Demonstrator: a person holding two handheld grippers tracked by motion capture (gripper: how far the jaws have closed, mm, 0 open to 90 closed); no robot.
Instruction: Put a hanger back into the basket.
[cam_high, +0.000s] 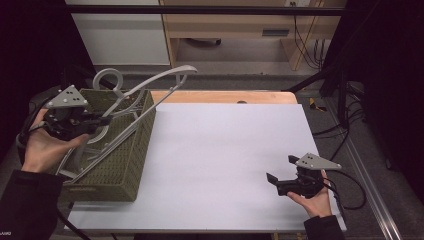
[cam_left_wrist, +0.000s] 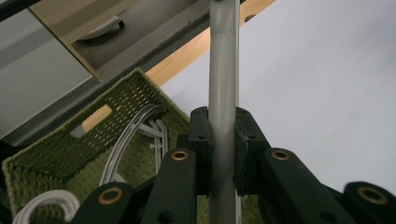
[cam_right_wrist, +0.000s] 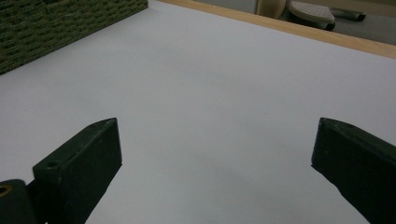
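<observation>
With the left gripper (cam_left_wrist: 223, 154) clamped on 1 grey hanger (cam_high: 150, 90) raised over the green basket (cam_high: 127, 170) at the left, and the right gripper (cam_high: 286, 176) wide open and empty, snagged hangers (cam_high: 95, 145) risked slippage.

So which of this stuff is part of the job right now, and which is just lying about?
In the job:
- hanger, clamped in the left gripper
- basket, more hangers inside
- white mat, bare

Lying about:
- right gripper, open, idle over the mat
- shelf unit behind the table
- cables on the floor
</observation>
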